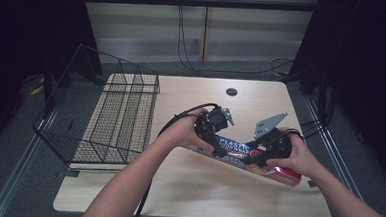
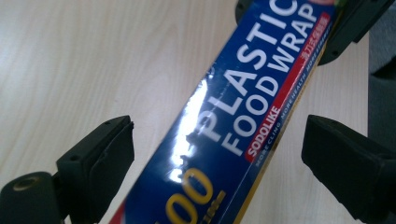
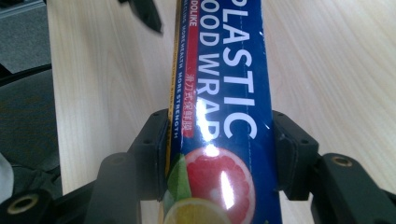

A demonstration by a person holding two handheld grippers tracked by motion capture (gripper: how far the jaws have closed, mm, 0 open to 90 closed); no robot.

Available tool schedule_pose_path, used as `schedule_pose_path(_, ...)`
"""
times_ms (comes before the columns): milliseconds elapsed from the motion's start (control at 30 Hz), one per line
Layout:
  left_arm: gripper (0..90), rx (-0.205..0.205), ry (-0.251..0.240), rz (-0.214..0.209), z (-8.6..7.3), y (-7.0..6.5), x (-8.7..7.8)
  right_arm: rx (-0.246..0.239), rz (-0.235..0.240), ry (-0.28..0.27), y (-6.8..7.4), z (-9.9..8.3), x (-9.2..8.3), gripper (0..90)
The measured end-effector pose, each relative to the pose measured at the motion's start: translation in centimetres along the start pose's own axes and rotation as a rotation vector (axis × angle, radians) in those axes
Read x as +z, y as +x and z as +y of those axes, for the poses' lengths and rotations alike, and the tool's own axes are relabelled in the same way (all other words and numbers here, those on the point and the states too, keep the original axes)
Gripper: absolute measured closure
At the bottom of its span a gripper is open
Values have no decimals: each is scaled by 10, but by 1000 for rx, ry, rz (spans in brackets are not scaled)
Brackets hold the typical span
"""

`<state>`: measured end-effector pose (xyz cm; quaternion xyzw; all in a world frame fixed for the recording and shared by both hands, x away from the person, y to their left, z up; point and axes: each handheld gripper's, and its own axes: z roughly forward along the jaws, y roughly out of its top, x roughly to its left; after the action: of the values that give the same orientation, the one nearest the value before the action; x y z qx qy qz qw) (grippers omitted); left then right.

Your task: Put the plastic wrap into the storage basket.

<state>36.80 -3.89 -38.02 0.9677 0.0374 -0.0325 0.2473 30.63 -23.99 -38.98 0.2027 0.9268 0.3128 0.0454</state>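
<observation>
A long blue box of plastic food wrap (image 1: pixel 239 152) lies slanted across the middle of the wooden table (image 1: pixel 186 193). My right gripper (image 1: pixel 271 147) is shut on its right part. In the right gripper view both pads press the sides of the box (image 3: pixel 224 93) next to the printed citrus picture, with the gripper (image 3: pixel 219 149) straddling it. My left gripper (image 1: pixel 207 134) sits over the box's left end. In the left gripper view its jaws stand open on either side of the box (image 2: pixel 233 116), with a gap at each pad, around the gripper (image 2: pixel 219 149).
A black wire basket (image 1: pixel 110 114) stands on the table's left side, its tall back tilted outward. A dark round cable hole (image 1: pixel 231 92) sits near the far edge. Bare wood lies in front of the box towards the near edge.
</observation>
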Motion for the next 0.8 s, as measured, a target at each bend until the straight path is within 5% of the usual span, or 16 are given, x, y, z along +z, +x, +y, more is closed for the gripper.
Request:
schedule_pose_path(400,318,56,81,-89,7,-6,9,-75,35,-17,2,9,-4,458)
schedule_pose_path(467,344,45,103,-79,10,-12,9,-90,69,-22,2,9,-5,455)
schedule_pose_path(533,363,1,122,-84,13,-17,7,-102,108,-25,-1,8,-5,443)
schedule_pose_path(600,404,-8,130,-76,15,-23,3,-46,146,-48,-6,7,-7,377)
schedule_pose_path(700,436,-78,180,-36,13,-24,-4,24,83,-73,-10,7,-17,100)
schedule_pose_path(800,438,-170,250,11,1,-18,-14,53,-25,-102,-12,3,-30,70)
